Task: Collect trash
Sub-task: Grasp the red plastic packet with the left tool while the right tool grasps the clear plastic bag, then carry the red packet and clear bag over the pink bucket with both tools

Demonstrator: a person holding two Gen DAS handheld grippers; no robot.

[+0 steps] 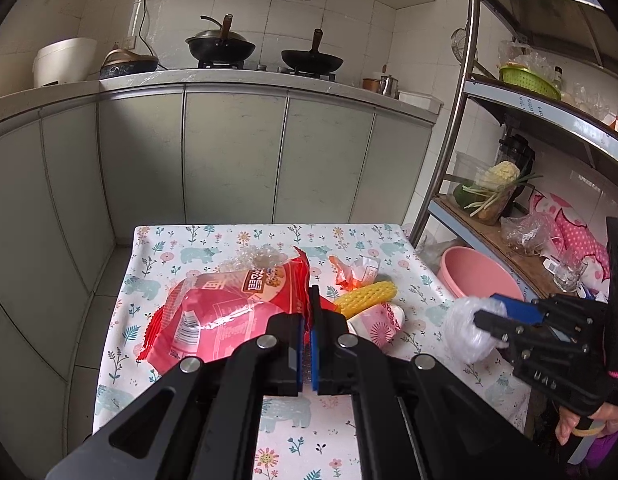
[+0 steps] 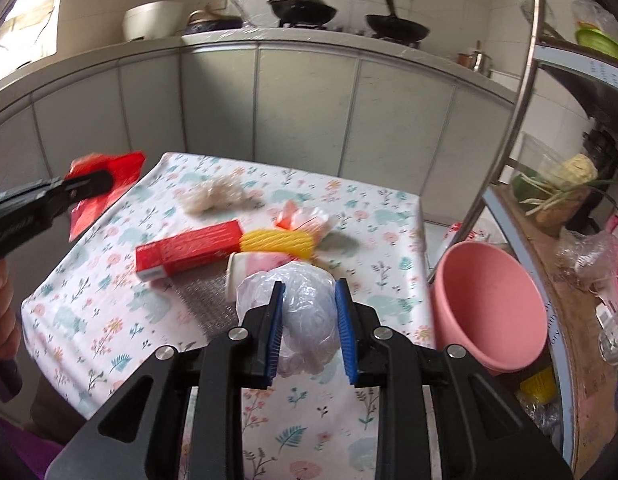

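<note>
The table, under a floral cloth with bears, fills the middle of both views, with grey cabinets and a counter carrying two woks at twelve o'clock and a metal shelf rack at two o'clock. The pink basin sits off the table's edge at three o'clock in the right wrist view, and is likely the bin for this job. The left gripper is pinched nearly closed on the edge of a large red snack bag, lifted off the cloth toward nine o'clock in the right view. The right gripper clamps a crumpled clear plastic bag between its blue pads, jaws at medium width. To drop it well, I judge the right claw should travel toward three o'clock until squarely over the basin's mouth before it lets go, since thin film drifts. Smaller trash lies on the cloth near centre: a red box, a yellow foam net, a white paper cup, an orange wrapper and a wad of crinkled film at eleven o'clock.
</note>
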